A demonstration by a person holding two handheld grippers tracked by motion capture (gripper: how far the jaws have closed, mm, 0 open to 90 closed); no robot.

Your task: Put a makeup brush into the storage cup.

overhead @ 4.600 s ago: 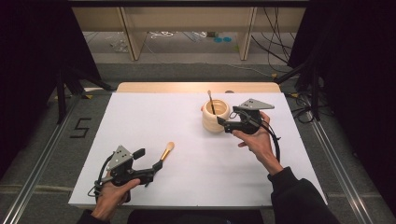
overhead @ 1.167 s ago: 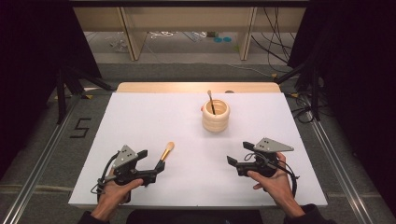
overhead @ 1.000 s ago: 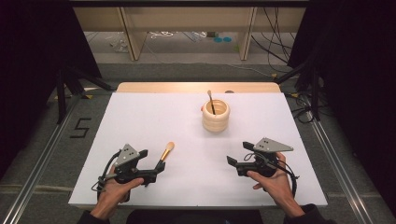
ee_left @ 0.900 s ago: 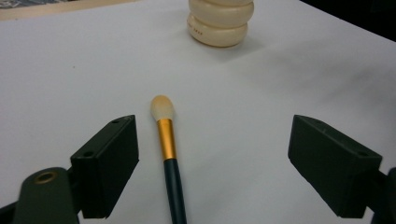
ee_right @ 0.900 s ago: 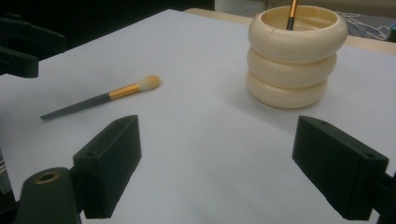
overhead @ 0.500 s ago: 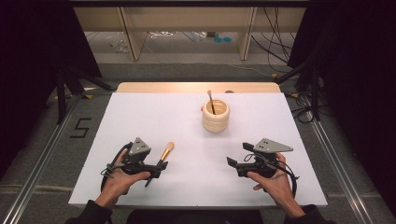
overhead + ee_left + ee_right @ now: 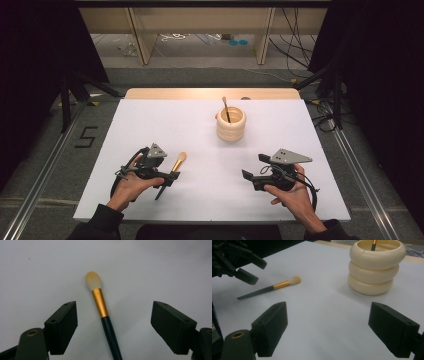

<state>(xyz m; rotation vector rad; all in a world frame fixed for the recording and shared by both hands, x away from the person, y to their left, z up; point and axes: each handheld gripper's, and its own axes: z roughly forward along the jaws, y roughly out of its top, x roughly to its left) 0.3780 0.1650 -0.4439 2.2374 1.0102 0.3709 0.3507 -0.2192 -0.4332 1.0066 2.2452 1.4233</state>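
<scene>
In the left gripper view we see the left gripper with its jaws set wide and just now closing slightly. Between them a makeup brush lies flat on the white table surface, touching neither jaw: pale bristle tip farthest away, gold ferrule, dark handle nearest.

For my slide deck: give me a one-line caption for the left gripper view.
Left gripper open above a makeup brush lying flat on the white table, handle between its fingers.
</scene>
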